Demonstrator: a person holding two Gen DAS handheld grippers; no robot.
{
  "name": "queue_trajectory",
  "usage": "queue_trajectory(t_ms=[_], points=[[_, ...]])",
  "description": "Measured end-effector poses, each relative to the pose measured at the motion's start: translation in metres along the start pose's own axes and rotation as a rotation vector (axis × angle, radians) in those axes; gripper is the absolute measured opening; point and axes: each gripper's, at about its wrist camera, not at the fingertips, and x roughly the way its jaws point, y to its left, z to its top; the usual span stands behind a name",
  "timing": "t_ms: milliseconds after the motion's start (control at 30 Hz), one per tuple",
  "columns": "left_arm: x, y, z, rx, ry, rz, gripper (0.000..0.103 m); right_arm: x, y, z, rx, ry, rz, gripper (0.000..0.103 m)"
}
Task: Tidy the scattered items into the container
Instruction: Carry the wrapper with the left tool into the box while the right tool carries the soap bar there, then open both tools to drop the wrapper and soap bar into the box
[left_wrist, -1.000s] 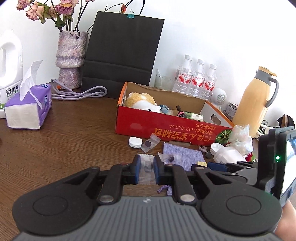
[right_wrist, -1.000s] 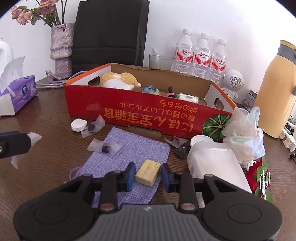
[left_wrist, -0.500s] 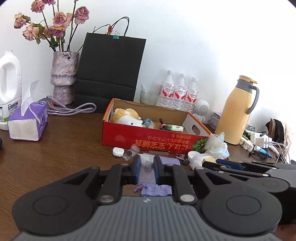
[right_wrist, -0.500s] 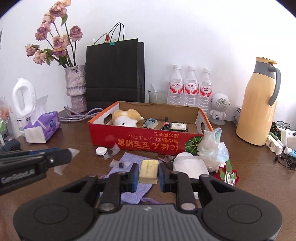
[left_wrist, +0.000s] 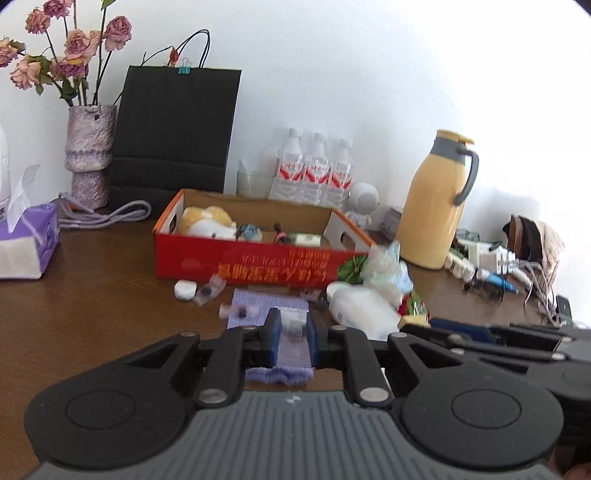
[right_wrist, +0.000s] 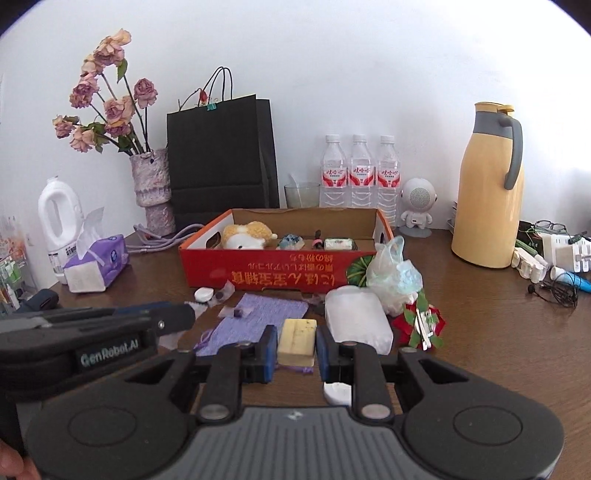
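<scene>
The right claw (right_wrist: 295, 347) is clenching a pale yellow block (right_wrist: 296, 341), soap or sponge by the look of it, with a blue pad pressing on each of its long sides, so the block's long axis is running away from the claw toward the far side of the surface (right_wrist: 498, 332). The left claw (left_wrist: 291, 332) is likewise clamping something: a small clear plastic packet (left_wrist: 291, 326) with a dark bit inside is sitting between its pads, though blur is making the packet hard to read.

Straight ahead of both claws, on the far side of the purple woven cloth (right_wrist: 258, 317), the red cardboard box (right_wrist: 273, 271) is standing open-topped, its long axis lying left to right across the view. It is already holding a plush toy (right_wrist: 245, 236) at its left end and a few small things in the middle. In the right wrist view the box is almost dead ahead of the held block, with free floor showing toward its right end; in the left wrist view it is also ahead, a little to the left. The right claw is sitting just to the right of the left one, and neither is plainly nearer the box.

A judgement: each load is needing to travel forward and over the near red wall before being let go. Still lying near that wall are a white round case (right_wrist: 204, 294), more clear packets (right_wrist: 225, 291), a white plastic container (right_wrist: 356, 323) and a crumpled bag (right_wrist: 393, 275).
</scene>
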Motion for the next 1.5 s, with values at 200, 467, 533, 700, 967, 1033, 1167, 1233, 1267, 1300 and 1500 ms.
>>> queue_trajectory(t_ms=[200, 467, 533, 700, 967, 1033, 1167, 1233, 1267, 1300, 1500], points=[[0.104, 0.004, 0.116, 0.010, -0.004, -0.033, 0.016, 0.078, -0.049, 0.106, 0.071, -0.034, 0.036, 0.021], [0.298, 0.011, 0.176, -0.030, 0.331, 0.067, 0.016, 0.256, -0.093, 0.222, 0.105, 0.246, 0.004, 0.021], [0.330, 0.022, 0.167, -0.039, 0.402, 0.071, 0.016, 0.298, -0.093, 0.221, 0.071, 0.335, -0.032, 0.021], [0.379, 0.035, 0.131, -0.016, 0.493, 0.113, 0.016, 0.379, -0.091, 0.198, -0.017, 0.525, -0.118, 0.021], [0.384, 0.045, 0.127, -0.042, 0.490, 0.072, 0.041, 0.415, -0.091, 0.178, -0.055, 0.601, -0.155, 0.023], [0.376, 0.044, 0.138, -0.034, 0.467, 0.089, 0.041, 0.407, -0.095, 0.184, -0.022, 0.593, -0.146, 0.026], [0.351, 0.050, 0.163, -0.056, 0.459, 0.079, 0.063, 0.379, -0.096, 0.204, 0.022, 0.583, -0.120, 0.039], [0.334, 0.053, 0.174, -0.024, 0.463, 0.088, 0.081, 0.360, -0.096, 0.213, 0.045, 0.586, -0.097, 0.050], [0.325, 0.054, 0.178, -0.007, 0.469, 0.104, 0.084, 0.350, -0.096, 0.217, 0.060, 0.590, -0.082, 0.052], [0.316, 0.056, 0.182, 0.002, 0.480, 0.120, 0.084, 0.340, -0.098, 0.221, 0.076, 0.592, -0.071, 0.054], [0.262, 0.067, 0.188, 0.017, 0.542, 0.261, 0.099, 0.282, -0.090, 0.221, 0.108, 0.581, -0.080, 0.067]])
